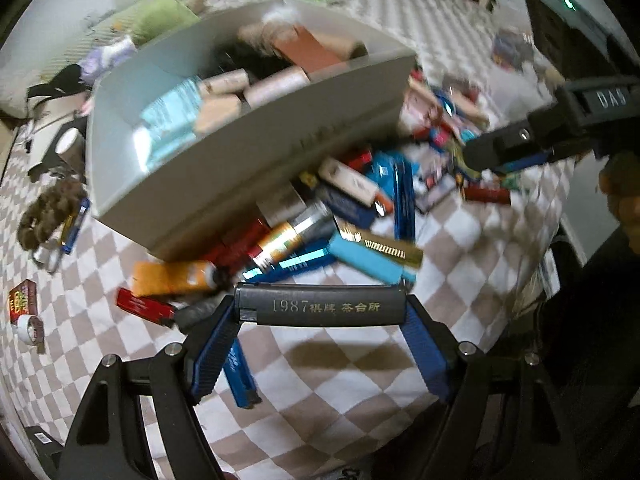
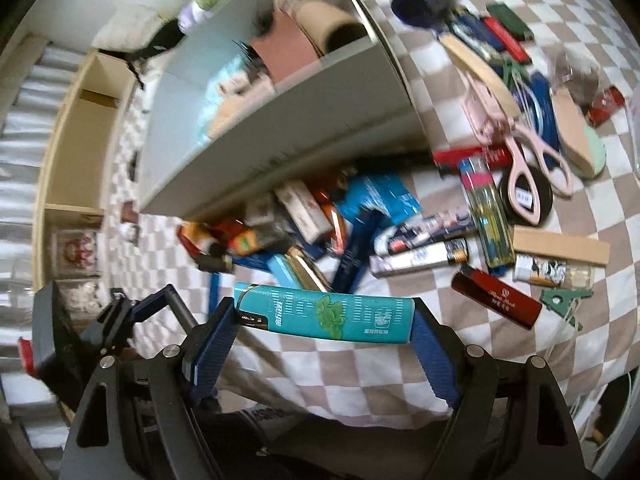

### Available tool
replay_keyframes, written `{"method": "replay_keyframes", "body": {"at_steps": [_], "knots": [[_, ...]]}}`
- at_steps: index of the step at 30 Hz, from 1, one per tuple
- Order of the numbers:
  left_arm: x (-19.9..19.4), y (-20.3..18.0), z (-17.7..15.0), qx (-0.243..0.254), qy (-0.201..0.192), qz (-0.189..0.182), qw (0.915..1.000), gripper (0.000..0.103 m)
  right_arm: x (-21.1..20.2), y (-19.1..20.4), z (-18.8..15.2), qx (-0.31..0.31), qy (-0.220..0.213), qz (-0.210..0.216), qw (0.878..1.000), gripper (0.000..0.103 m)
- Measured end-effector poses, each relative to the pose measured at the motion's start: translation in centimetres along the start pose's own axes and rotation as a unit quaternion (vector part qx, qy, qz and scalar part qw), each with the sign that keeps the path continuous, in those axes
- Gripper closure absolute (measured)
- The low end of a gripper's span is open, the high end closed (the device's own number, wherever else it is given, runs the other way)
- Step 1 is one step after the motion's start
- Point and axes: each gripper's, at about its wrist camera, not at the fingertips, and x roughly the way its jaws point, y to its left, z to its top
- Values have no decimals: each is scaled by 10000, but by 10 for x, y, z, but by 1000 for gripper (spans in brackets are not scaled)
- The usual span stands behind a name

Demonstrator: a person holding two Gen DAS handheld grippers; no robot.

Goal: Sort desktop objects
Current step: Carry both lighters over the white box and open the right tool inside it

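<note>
Below the grey bin (image 1: 248, 152), over checkered cloth (image 1: 360, 360), the left claw (image 1: 320, 320) pinches a black lighter (image 1: 320, 305) crosswise between its blue pads. Near the bin's front, the right claw (image 2: 324, 328) clamps a teal lighter (image 2: 326, 316) endwise, above the lighter pile (image 2: 320, 232).

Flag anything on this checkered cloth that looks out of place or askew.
The lighters lie heaped at crossed angles against the grey bin's front wall, some half under it, not sorted. Pink scissors sprawl across a dark round tin. Each claw, left and right, grips one lighter crosswise.
</note>
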Motion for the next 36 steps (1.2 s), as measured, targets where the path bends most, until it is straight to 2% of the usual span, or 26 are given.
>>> {"method": "replay_keyframes", "body": {"at_steps": [8, 17, 28, 36], "knots": [[-37, 24, 11, -390, -624, 28, 9973, 22, -41, 26, 6, -162, -499, 593, 9969, 19], [-61, 40, 34, -892, -1196, 133, 9887, 22, -75, 60, 24, -445, -965, 1118, 9880, 19], [-91, 62, 60, -1317, -1813, 237, 9743, 22, -106, 113, 63, -1041, -1528, 1253, 9747, 19], [-93, 75, 96, -1448, -2013, 522, 9674, 22, -91, 155, 110, -1339, -1609, 1190, 9706, 19]]}}
